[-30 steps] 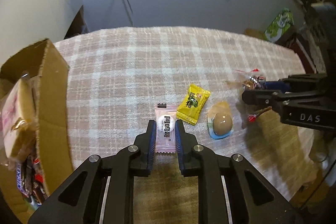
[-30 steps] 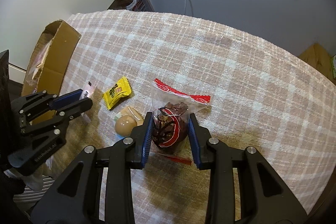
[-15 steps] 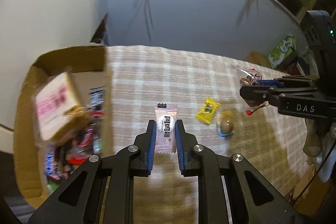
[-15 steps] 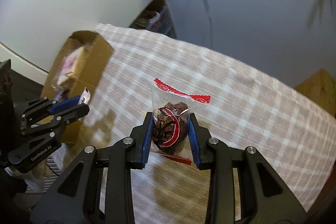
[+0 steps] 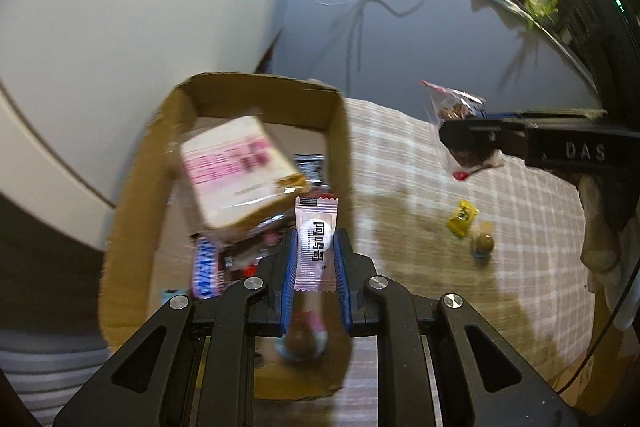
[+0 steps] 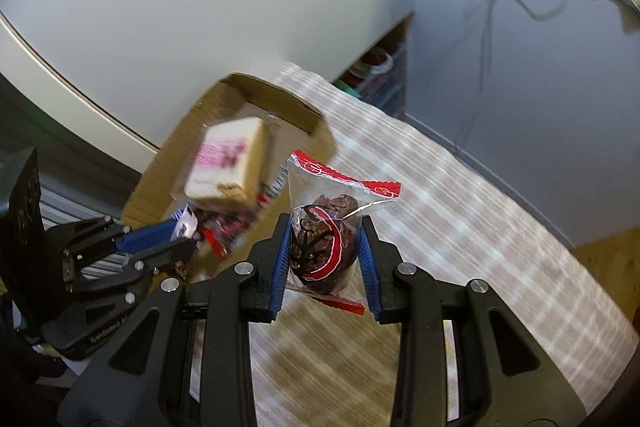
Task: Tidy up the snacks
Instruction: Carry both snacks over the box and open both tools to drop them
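A plaid beige-and-white cloth covers the surface [image 5: 420, 163], which stands against a pale wall hung with loose cables; a ring light glows at the top of the left wrist view beside a green plant. At the surface's edge sits an open cardboard box [image 5: 132, 195] holding a wrapped sandwich cake with pink print [image 5: 236, 171] tilted atop candy bars and other wrappers. The left claw [image 5: 316, 263] is clenched on a pink-and-white candy packet [image 5: 316, 243], held upright over the box's near corner. The right claw [image 6: 324, 255] grips a clear bag with red trim [image 6: 324, 243] holding dark snacks, lifted above the cloth just beside the box. On the cloth, well apart from both claws, lie a yellow candy [image 5: 462, 219] and, just beside it, a small brown egg-shaped snack [image 5: 482, 243].
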A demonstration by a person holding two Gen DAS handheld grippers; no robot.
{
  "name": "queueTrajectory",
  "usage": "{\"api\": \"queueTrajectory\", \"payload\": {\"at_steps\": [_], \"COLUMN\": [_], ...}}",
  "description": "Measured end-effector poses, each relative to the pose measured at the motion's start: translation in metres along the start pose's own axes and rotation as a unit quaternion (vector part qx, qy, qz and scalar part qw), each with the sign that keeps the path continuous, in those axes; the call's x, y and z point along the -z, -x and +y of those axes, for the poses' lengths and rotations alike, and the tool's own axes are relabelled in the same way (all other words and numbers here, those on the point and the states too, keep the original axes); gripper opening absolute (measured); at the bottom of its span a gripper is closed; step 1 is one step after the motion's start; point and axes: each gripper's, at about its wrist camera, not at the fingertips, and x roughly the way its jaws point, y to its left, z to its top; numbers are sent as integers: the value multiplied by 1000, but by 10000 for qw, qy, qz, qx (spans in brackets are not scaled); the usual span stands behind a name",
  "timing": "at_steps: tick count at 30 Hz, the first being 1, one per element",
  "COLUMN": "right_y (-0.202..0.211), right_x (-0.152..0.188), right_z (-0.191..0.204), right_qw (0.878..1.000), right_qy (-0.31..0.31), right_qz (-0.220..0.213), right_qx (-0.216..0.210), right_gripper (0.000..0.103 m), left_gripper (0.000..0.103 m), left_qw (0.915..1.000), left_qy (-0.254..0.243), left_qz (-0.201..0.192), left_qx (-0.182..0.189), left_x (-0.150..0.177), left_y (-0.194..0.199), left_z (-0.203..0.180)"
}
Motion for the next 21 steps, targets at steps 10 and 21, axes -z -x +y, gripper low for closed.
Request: {"api": "queueTrajectory", "payload": {"at_steps": [10, 21], "right_y": [-43, -60], "right_x": [-30, -38], "right_z": [43, 56], "right_qw": [9985, 9975], "right_qy": [460, 595], "right_qz": [263, 358], "right_qx": [-127, -86], "right_gripper": [33, 65], "left_gripper": [17, 52], "left_qw": [9992, 9984], "left_qy": [343, 474], "left_qz": [-7, 43], "left_qx": [-187, -293], "left_x": [8, 12], "left_y": [4, 4], "left_z": [40, 52]}}
